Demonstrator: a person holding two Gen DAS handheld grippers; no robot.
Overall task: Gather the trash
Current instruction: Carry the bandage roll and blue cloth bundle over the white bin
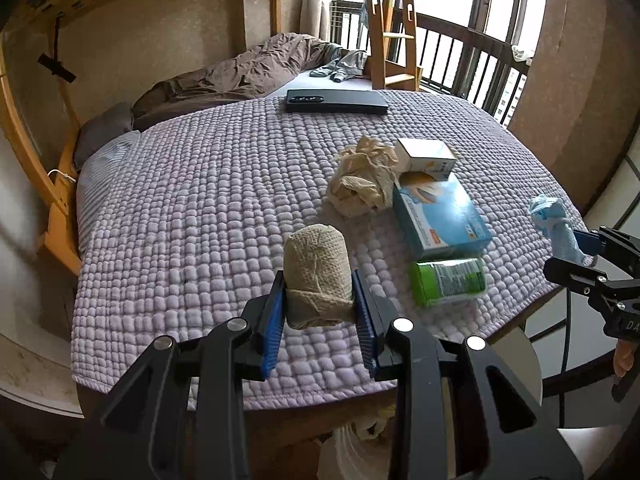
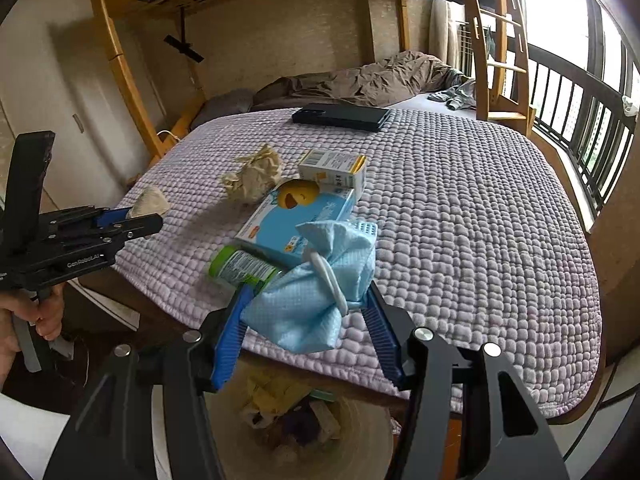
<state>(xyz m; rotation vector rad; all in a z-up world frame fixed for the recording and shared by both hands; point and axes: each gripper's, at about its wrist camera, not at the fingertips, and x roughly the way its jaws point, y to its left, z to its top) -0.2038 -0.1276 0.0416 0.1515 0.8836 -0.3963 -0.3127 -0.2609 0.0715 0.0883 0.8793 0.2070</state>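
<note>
A beige wad of netted cloth [image 1: 318, 276] sits clamped between the blue pads of the left tool [image 1: 319, 312], held just above the near edge of the lavender quilt [image 1: 192, 208] on the bed. The right tool [image 2: 308, 320] grips a crumpled pale-blue cloth with a white loop [image 2: 316, 284], squeezed between its pads over the bed's near edge; in the left view this blue bundle [image 1: 554, 222] shows at the far right. Below both tools, off the edge of the bed, stands a white bin [image 2: 360, 436] with scraps of trash inside.

More trash lies on the quilt: a crumpled cream paper ball [image 1: 362, 178], a small white carton [image 1: 426, 156] beside it, a flat light-blue box [image 1: 440, 214] touching the carton, and a green-capped bottle lying on its side [image 1: 448, 282] just in front of the blue box. Farther back on the quilt rests a flat black device [image 1: 336, 101]. Beyond it lie a rumpled brown duvet [image 1: 240, 74] and the wooden ladder [image 1: 390, 28] of the bunk frame, near the balcony railing [image 1: 472, 60]
</note>
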